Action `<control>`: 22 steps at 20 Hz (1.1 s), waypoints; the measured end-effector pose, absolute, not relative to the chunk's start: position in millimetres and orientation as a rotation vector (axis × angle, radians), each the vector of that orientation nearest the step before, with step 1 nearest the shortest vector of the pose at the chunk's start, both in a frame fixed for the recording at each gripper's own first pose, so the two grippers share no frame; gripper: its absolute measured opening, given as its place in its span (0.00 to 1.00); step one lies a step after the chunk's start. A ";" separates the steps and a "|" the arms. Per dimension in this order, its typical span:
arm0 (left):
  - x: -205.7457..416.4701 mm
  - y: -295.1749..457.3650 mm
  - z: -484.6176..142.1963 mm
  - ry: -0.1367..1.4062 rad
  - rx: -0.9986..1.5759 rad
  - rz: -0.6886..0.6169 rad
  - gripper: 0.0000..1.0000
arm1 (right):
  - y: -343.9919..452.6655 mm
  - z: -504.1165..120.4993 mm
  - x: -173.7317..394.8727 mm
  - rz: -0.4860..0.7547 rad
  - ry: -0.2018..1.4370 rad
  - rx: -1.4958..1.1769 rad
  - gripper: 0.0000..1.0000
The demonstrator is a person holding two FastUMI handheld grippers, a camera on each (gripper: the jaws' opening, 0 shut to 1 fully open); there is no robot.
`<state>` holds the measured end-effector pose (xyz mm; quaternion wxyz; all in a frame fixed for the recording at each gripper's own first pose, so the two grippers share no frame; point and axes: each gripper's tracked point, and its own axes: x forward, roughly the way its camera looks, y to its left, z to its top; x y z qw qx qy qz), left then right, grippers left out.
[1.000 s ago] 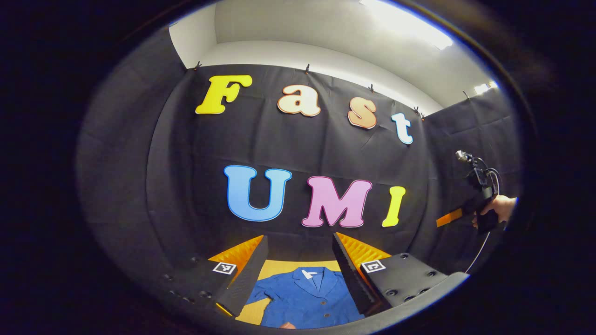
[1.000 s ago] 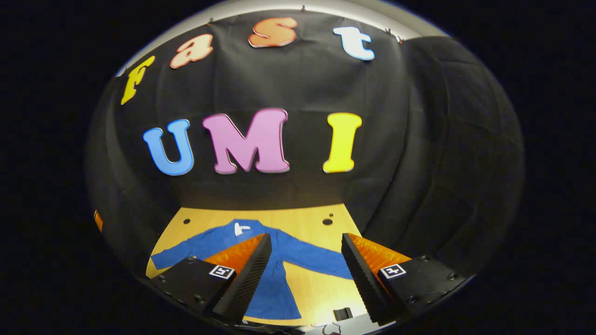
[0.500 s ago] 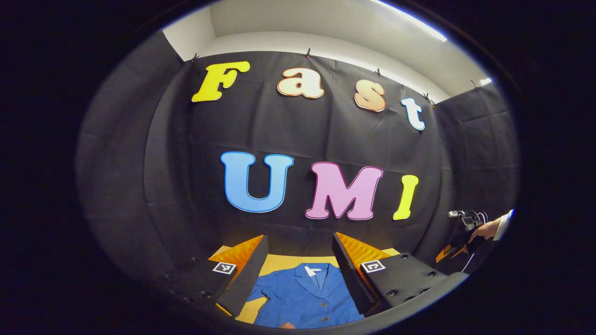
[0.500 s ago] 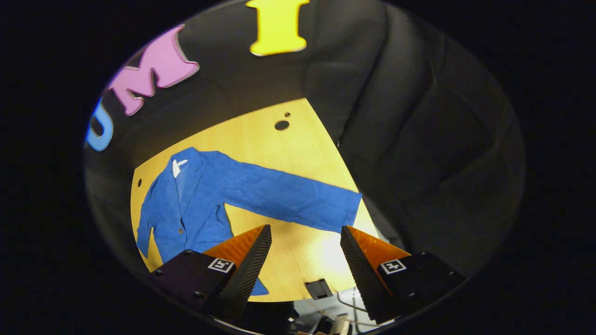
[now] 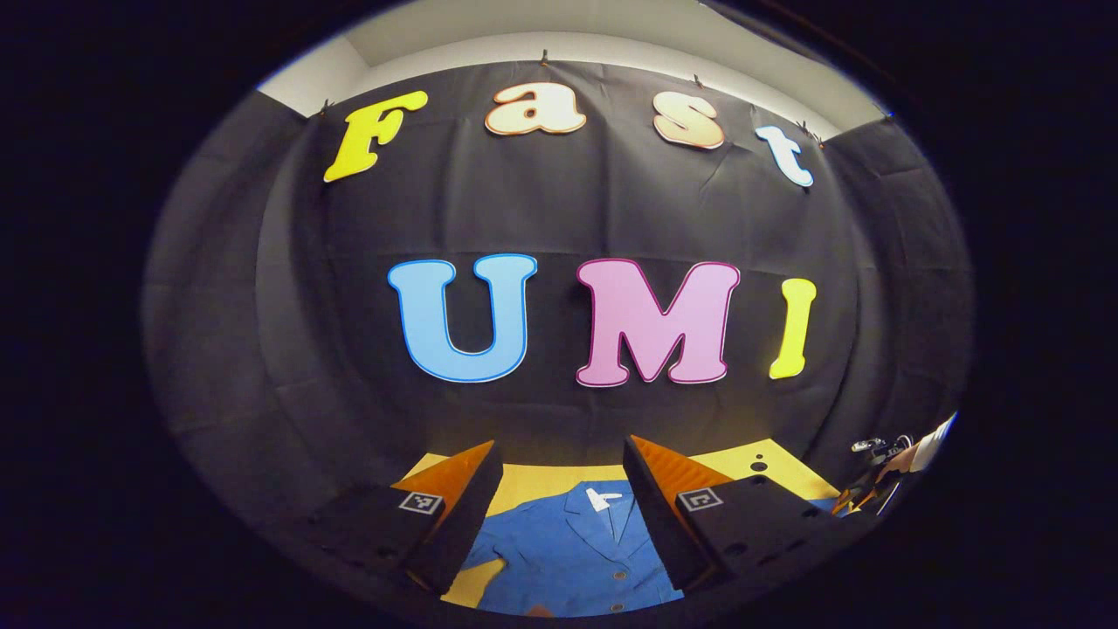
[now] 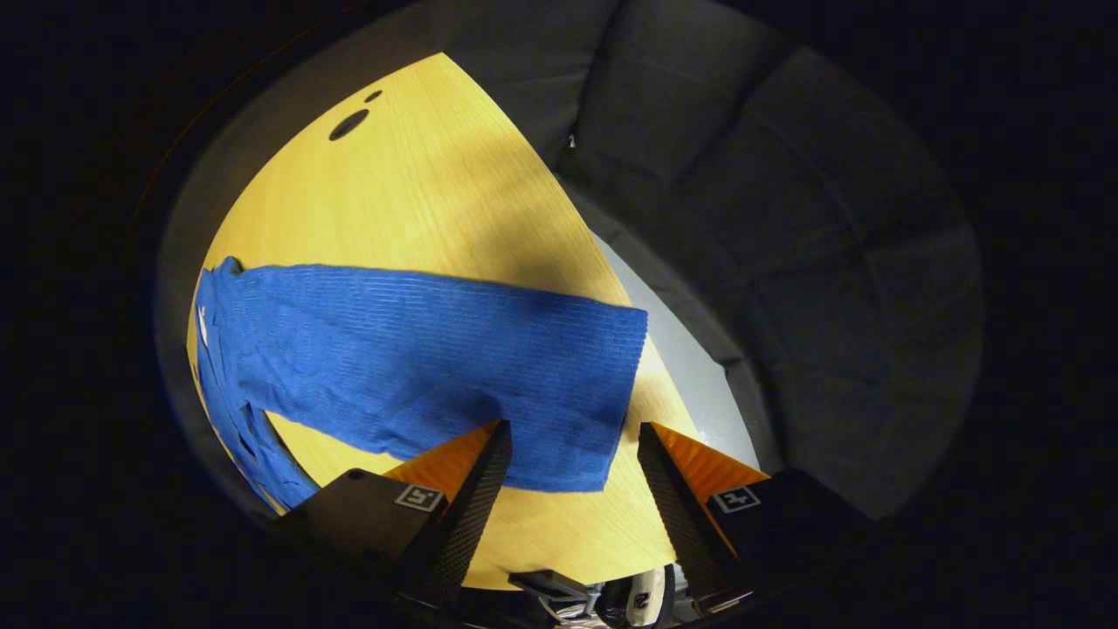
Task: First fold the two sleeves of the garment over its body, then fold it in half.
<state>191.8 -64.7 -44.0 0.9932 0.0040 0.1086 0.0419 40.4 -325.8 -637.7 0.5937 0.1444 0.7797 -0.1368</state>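
Right gripper view, tongs [image 6: 568, 445] spread above sleeve [image 6: 437, 367]

left gripper [image 5: 559, 515]: your jaws spread wide, level | right gripper [image 6: 568, 489]: jaws spread wide, pitched down, nothing held

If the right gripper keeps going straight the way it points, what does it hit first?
Probably the sleeve near its cuff, flat on the table. The right gripper has open jaws aimed at it; depth is unclear.

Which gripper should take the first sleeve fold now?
Right. The right gripper hangs open just above the cuff of the blue jacket's outstretched sleeve, while the left gripper sits open over the collar.
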 end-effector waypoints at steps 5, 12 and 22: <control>213.5 -89.6 -49.4 0.224 -0.024 0.038 0.80 | -322.2 -639.3 43.1 -0.301 1.798 0.392 0.63; 212.8 -82.8 -42.6 0.195 0.008 -0.024 0.80 | -315.5 -617.1 65.9 -0.346 1.655 0.481 0.05; 148.4 40.5 -60.8 0.185 -0.067 0.026 0.80 | -217.1 -386.6 205.8 -0.168 1.236 0.287 0.05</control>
